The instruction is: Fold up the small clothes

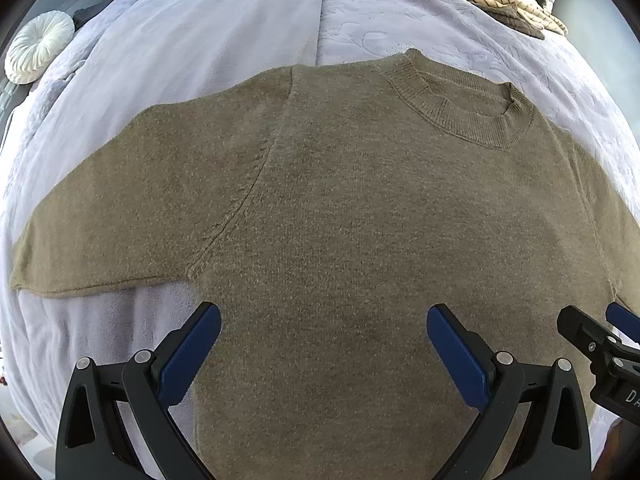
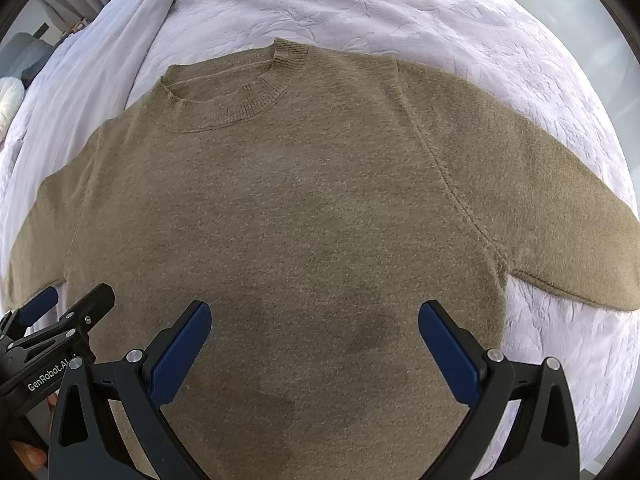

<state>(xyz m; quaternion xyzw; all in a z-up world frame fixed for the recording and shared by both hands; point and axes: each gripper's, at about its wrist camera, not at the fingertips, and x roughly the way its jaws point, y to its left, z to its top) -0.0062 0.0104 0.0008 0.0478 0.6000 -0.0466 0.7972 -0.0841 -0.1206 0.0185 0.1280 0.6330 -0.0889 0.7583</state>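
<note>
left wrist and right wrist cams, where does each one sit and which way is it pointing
Left wrist: sits on the left gripper, looking forward and down over the olive sweater spread flat on a pale bedspread; its own blue-padded fingers stand wide apart, and the right gripper shows at the right edge.
Right wrist: sits on the right gripper, facing the same way over the sweater; its open fingers show, plus the left gripper at lower left.
Shared: sweater, its ribbed collar, bedspread.

A pale lavender embossed bedspread (image 2: 440,20) covers the bed, a round white cushion (image 1: 38,46) beside it.
</note>
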